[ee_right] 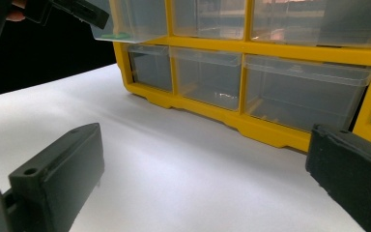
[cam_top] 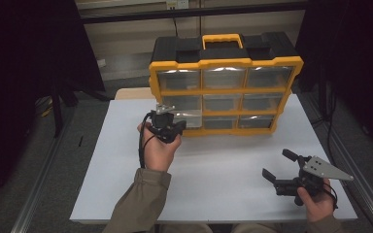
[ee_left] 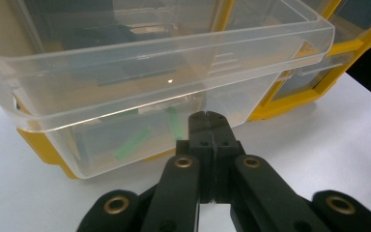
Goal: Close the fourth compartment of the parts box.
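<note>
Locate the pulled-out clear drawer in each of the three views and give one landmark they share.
High view: the clear drawer juts from the left column of the organizer, just ahead of the left gripper.
Left gripper view: it spans the upper frame, above the closed jaws.
Right gripper view: its corner shows at top left.
Shared landmark: the yellow frame of the organizer.

The high view is looking forward and down from above the person's side, taking in the whole white table [cam_top: 213, 184] and the yellow drawer cabinet [cam_top: 226, 87] at upper centre. The left gripper view is sitting very close under a pulled-out clear drawer [ee_left: 140, 63]. The right gripper view is looking low across the table at the cabinet's lower drawers, sharing that drawer at its upper left.
</note>
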`<state>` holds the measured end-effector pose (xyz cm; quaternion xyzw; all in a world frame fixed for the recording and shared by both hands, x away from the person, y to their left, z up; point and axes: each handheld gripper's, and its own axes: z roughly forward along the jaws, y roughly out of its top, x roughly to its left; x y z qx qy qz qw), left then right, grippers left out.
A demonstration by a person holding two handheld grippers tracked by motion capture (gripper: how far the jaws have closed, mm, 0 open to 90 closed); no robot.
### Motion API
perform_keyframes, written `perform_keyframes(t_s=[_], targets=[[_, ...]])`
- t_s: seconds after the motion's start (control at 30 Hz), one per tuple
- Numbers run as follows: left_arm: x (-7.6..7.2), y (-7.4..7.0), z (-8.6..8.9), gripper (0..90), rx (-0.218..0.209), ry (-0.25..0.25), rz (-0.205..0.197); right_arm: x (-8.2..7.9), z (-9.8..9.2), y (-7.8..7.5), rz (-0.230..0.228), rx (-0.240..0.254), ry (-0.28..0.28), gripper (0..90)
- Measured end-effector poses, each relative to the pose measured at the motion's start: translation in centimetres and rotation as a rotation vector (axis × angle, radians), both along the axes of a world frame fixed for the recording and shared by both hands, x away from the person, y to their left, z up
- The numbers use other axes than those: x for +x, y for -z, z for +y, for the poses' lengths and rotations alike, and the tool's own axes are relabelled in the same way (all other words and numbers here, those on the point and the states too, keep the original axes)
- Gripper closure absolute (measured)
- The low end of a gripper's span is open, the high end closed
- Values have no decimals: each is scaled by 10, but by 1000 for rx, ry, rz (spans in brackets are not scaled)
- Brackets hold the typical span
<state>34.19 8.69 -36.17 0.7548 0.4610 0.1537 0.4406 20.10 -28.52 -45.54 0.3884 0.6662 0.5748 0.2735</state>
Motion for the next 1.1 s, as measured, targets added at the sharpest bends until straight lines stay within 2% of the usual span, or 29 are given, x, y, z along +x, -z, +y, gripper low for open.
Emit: perform_keyframes(t_s=[0.23,0.47,1.1], targets=[[2,2,-1,900,-14,-11,-1,0,0,0,-2,1,-1,0],[4,3,-2,900,-3,-14,-6,0,0,0,1,1,1,0],[8,4,-6,900,-7,-20,-4,0,0,0,0,0,4,0]])
